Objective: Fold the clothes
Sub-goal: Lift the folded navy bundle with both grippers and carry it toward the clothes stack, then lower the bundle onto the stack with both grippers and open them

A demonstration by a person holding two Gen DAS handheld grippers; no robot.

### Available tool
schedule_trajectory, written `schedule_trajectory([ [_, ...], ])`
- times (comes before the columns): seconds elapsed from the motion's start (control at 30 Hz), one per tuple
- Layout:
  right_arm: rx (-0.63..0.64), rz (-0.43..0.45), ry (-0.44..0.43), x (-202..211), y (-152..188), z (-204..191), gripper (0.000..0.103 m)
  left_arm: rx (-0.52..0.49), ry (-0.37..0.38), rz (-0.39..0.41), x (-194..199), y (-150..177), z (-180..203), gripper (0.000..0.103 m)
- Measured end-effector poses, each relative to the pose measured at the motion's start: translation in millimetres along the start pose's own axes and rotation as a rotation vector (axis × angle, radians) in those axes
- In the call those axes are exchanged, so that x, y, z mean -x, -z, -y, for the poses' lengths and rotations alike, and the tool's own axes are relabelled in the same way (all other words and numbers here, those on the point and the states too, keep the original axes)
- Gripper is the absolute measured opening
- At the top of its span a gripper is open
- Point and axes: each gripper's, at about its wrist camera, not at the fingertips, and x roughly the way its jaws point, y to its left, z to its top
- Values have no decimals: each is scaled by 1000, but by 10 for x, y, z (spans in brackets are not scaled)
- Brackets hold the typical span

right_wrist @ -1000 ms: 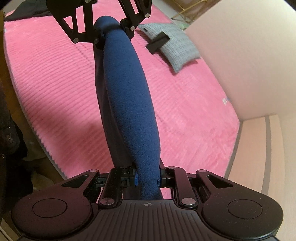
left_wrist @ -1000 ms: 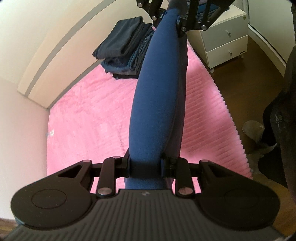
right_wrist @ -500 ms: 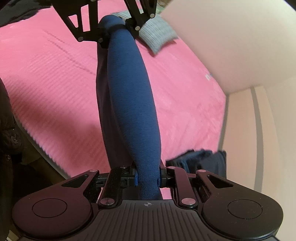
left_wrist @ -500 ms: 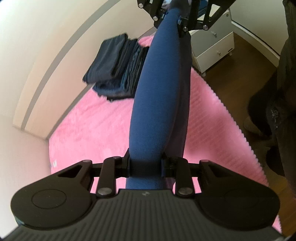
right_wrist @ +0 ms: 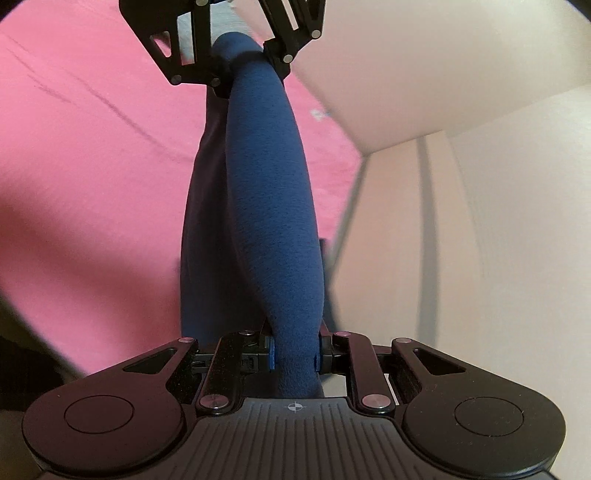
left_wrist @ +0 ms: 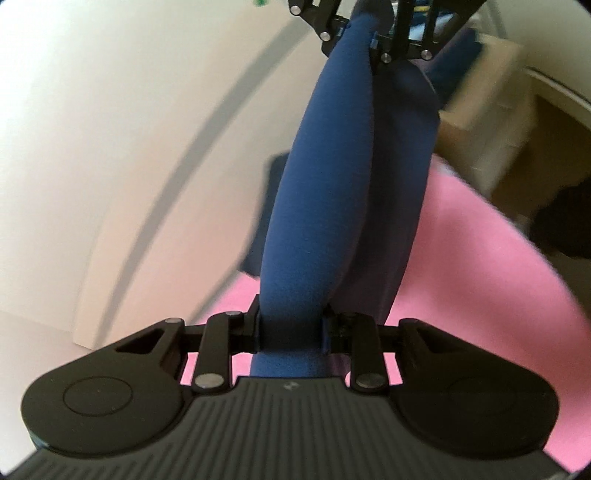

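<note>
A folded dark blue garment [left_wrist: 325, 192] hangs stretched in the air between my two grippers, above the pink bedspread [left_wrist: 480, 266]. My left gripper [left_wrist: 291, 328] is shut on one end of its top edge. The other end runs up to the right gripper [left_wrist: 365, 33] at the top of the left wrist view. In the right wrist view the same blue garment [right_wrist: 273, 206] fills the middle, with my right gripper [right_wrist: 295, 356] shut on it and the left gripper [right_wrist: 240, 59] clamped on its far end. The cloth's lower part hangs out of sight.
The pink bedspread [right_wrist: 92, 166] lies below and to the left in the right wrist view. Cream walls [left_wrist: 129, 129] and a corner [right_wrist: 424, 184] stand close. A blurred dark clothes stack [left_wrist: 269, 177] peeks out behind the garment. A white cabinet [left_wrist: 509, 122] and a dark shape [left_wrist: 569, 218] are at right.
Both grippers have swung with the garment toward the wall; the bed takes up less of each view, the stack has slid behind the cloth, and the frames are now motion-blurred. Grips unchanged.
</note>
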Motion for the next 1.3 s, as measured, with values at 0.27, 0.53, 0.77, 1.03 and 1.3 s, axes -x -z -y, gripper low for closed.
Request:
schedule_trajectory([
  [0.27, 101, 133, 119, -1322, 668, 1434, 16, 70, -157, -90, -1519, -835, -976, 25],
  [0.53, 40, 113, 5, -2404, 1269, 695, 16, 84, -102, -185, -2986, -887, -412, 26],
  [0.77, 14, 80, -51, -2524, 1545, 214, 17, 30, -73, -216, -3369, -772, 402, 31],
  [1.03, -16, 69, -47, -2332, 1445, 271, 17, 29, -117, -199, -3070, -633, 414, 34],
  [1.3, -51, 117, 5, -1777, 1232, 432, 16, 47, -118, -167, -3051, -474, 496, 26],
])
